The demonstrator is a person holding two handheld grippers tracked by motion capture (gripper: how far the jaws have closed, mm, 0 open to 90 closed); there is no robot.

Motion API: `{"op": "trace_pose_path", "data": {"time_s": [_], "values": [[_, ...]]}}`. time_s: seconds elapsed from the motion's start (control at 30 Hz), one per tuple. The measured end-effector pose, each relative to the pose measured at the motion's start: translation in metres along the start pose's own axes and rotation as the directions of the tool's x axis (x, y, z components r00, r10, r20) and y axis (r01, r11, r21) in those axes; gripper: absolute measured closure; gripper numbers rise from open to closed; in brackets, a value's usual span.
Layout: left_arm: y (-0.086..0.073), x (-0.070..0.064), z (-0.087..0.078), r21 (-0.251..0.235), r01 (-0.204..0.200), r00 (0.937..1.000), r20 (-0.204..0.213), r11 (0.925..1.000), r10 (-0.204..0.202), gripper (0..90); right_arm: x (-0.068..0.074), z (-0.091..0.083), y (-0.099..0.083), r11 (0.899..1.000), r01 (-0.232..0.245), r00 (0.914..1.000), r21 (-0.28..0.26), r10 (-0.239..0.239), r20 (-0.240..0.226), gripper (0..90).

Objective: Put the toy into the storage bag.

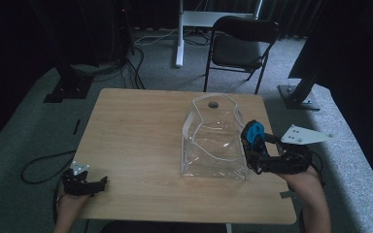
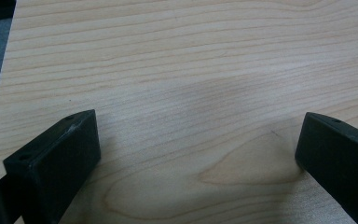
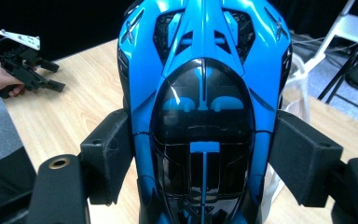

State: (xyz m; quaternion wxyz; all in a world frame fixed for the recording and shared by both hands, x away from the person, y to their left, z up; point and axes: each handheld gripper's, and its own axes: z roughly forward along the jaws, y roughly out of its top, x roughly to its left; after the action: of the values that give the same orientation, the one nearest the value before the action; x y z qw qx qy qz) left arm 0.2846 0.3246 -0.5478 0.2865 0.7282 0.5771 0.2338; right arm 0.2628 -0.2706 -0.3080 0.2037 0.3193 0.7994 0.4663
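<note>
A blue and black toy car [image 3: 205,107] sits clamped between the jaws of my right gripper [image 3: 203,163], which is shut on its sides. In the high view the car [image 1: 254,132] is held at the right edge of a clear plastic bag [image 1: 214,141] that stands open on the wooden table [image 1: 136,141]. My right gripper [image 1: 252,145] comes in from the right, beside the bag's wall. My left gripper [image 1: 102,182] rests low at the table's front left corner. Its jaws [image 2: 196,154] are spread wide over bare wood, holding nothing. It also appears far off as the left gripper [image 3: 51,77].
A black folding chair [image 1: 240,46] stands behind the table, next to a white table leg [image 1: 179,34]. Dark stands and cables lie on the grey carpet at left [image 1: 73,82] and right [image 1: 301,92]. A small dark thing [image 1: 213,103] shows through the bag's far side.
</note>
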Motion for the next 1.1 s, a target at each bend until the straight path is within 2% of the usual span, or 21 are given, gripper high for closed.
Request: {"op": "trace_pose_path", "data": {"time_s": [0.37,0.5,0.63,1.1], "values": [[0.000,0.000,0.000,0.000,0.000,1.0000,-0.001,1.0000,0.000,0.3,-0.008,0.006,0.029,0.999,0.041,0.9988,-0.019,-0.041,-0.027,26.2],[0.000,0.000,0.000,0.000,0.000,1.0000,-0.001,1.0000,0.000,0.3,-0.011,0.015,0.038,0.998,0.065,0.9972,0.003,-0.065,-0.038,26.2],[0.000,0.000,0.000,0.000,-0.001,1.0000,-0.001,1.0000,0.001,0.3,-0.014,0.024,0.044,0.997,0.069,0.9961,0.018,-0.068,-0.057,26.2],[0.000,0.000,0.000,0.000,-0.001,1.0000,-0.001,1.0000,0.001,0.3,-0.018,0.061,0.053,0.989,0.115,0.9890,0.092,-0.106,-0.103,26.2]]}}
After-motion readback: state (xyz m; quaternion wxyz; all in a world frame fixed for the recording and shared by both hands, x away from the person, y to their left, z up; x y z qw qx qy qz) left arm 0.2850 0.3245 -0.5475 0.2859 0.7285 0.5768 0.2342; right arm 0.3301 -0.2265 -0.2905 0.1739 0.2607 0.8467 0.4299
